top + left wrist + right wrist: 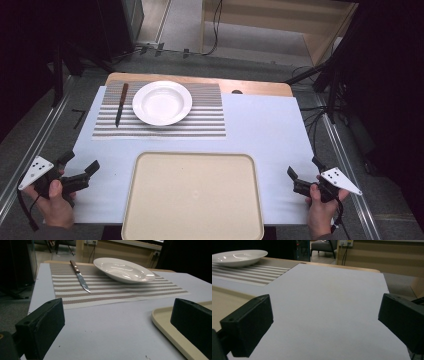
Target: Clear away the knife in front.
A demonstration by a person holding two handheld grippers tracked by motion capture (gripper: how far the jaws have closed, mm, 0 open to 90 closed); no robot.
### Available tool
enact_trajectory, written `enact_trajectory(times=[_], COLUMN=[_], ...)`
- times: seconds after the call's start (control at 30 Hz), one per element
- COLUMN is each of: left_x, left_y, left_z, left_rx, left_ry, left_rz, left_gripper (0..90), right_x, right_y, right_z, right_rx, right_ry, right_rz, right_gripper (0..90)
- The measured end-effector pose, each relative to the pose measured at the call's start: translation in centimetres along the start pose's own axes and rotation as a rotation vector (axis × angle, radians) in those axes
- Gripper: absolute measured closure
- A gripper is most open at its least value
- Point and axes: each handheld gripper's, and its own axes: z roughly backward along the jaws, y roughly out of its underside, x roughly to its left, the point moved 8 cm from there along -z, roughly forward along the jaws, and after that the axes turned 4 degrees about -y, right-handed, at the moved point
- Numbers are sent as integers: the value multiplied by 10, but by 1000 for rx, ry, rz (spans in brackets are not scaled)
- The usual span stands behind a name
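The beige tray (193, 195) lies at the desk's (260, 130) near edge, between my two tongs. My left tongs (80, 172) hover just left of it, jaws wide apart, gripping nothing; my right tongs (305, 175) likewise, on its right. Beyond, a white plate (162, 102) and a knife (121, 104) rest on a striped placemat (200, 125).

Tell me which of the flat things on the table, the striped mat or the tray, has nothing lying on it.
The beige tray at the near edge, between the two hands, is bare. The striped mat farther back carries a white plate and a knife.
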Motion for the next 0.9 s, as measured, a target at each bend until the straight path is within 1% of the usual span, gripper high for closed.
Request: enact_trajectory(times=[0.1, 0.13, 0.2, 0.23, 0.27, 0.3, 0.43, 0.5, 0.53, 0.57, 0.6, 0.63, 0.7, 0.77, 0.8, 0.9], left_x=[-1, -2, -2, -2, -2, -3, -4, -6, -9, -9, -13, -15, -17, -18, -20, -22], left_y=[0, 0, 0, -1, -1, -2, -7, -12, -17, -17, -23, -26, -32, -34, -40, -47], left_z=[-1, -2, -3, -4, -4, -4, -5, -5, -4, -4, -5, -6, -8, -9, -12, -17], left_rx=[8, 22, 28, 37, 37, 35, 48, 51, 50, 50, 48, 46, 50, 54, 54, 63], left_ry=[-4, -7, -10, -12, -12, -6, -17, -24, -21, -21, -7, -3, 4, 9, 13, 17], left_rz=[-9, -18, -24, -21, -21, -13, -10, -8, -10, -10, -19, -26, -32, -34, -38, -58], left_gripper=[0, 0, 0, 0, 0, 0, 0, 0, 0, 0, 0, 0, 0, 0, 0, 0], right_x=[1, 1, 2, 2, 2, 2, 3, 3, 3, 3, 3, 3, 3, 3, 3, 4], right_y=[0, 0, 1, 1, 1, 1, 1, 1, 1, 1, 1, 1, 1, 1, 1, 1], right_z=[0, -1, 0, -1, -1, -1, -1, -1, -1, -1, -1, -1, -1, -1, -1, -1], right_rx=[2, 0, 1, 1, 1, 2, 4, 3, 5, 5, 6, 6, 4, 4, 4, 4], right_ry=[-3, -5, -7, -8, -8, -8, -12, -13, -13, -13, -13, -11, -6, -5, -4, -4], right_rz=[8, 10, 8, 10, 10, 11, 9, 12, 14, 14, 14, 17, 20, 19, 20, 19], right_gripper=[0, 0, 0, 0, 0, 0, 0, 0, 0, 0, 0, 0, 0, 0, 0, 0])
